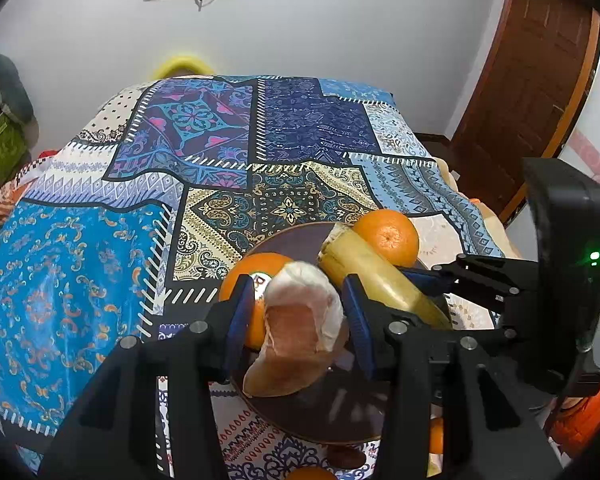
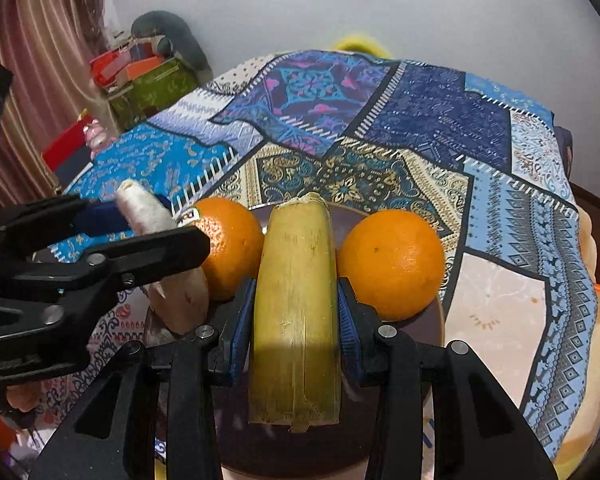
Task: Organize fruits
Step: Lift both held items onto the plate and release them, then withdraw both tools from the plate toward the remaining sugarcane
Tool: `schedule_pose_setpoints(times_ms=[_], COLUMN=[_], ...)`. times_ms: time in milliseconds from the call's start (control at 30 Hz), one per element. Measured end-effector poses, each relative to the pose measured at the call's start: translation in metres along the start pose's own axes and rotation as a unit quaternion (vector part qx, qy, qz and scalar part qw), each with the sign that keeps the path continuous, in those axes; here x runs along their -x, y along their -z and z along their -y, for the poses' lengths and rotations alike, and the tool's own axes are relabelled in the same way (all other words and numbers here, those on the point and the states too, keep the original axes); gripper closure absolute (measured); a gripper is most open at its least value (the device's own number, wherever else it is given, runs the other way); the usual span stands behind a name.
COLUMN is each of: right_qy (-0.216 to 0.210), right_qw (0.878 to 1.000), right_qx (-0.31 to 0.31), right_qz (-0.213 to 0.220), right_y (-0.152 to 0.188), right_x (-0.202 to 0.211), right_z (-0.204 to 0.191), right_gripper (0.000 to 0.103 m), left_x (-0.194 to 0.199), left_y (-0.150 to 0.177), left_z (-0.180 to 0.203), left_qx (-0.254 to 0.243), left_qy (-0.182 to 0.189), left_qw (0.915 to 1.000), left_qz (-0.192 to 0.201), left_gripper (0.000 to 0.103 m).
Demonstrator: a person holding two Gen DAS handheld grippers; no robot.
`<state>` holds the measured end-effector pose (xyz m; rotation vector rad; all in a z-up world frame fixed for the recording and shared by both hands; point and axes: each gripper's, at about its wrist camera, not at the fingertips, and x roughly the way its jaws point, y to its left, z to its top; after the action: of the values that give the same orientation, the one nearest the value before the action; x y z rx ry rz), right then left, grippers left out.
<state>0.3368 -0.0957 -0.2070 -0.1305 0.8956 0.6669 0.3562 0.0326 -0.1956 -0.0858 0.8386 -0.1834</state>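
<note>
Left gripper (image 1: 296, 312) was clamped on a peeled wedge (image 1: 300, 328) (pomelo, probably), held just above the plate's (image 1: 340, 412) near-left rim. Right gripper (image 2: 296, 320) was clamped on the banana (image 2: 296, 300), between two oranges (image 2: 228, 244) (image 2: 392, 260) at the plate's far rim. Judged step: placing both pieces on the plate. Next move calls for lowering, then parting the pads. Plate middle looked free; the cloth (image 1: 80, 280) beyond lay bare.

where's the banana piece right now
The banana piece sits centre frame in the right wrist view, between the right gripper's blue pads above the dark plate, with an orange on each side.
</note>
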Motion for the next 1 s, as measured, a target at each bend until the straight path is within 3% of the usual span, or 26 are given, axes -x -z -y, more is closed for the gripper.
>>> schedule_pose_setpoints(times_ms=[533, 667, 767, 1000], right_qy=[0.014, 0.018, 0.042, 0.043], right_qw=[0.998, 0.999, 0.998, 0.999], right_qx=[0.009, 0.007, 0.012, -0.001], right_qz=[-0.055, -0.038, -0.041, -0.027], right_y=[0.011, 0.008, 0.008, 0.019], right_x=[-0.016, -0.004, -0.002, 0.028], right_z=[-0.003, -0.002, -0.002, -0.003], right_gripper=[0.066, 0.059, 0.058, 0.058], left_x=[0.008, 0.014, 0.024, 0.049], left_y=[0.005, 0.007, 0.008, 0.018], left_z=[0.002, 0.002, 0.0, -0.007], left_qx=[0.002, 0.0, 0.003, 0.003], left_qy=[0.003, -0.007, -0.012, -0.033], left_qw=[1.0, 1.0, 0.9999, 0.9995], left_qz=[-0.007, -0.005, 0.0, 0.003], left_gripper=[0.052, 0.052, 0.052, 0.052])
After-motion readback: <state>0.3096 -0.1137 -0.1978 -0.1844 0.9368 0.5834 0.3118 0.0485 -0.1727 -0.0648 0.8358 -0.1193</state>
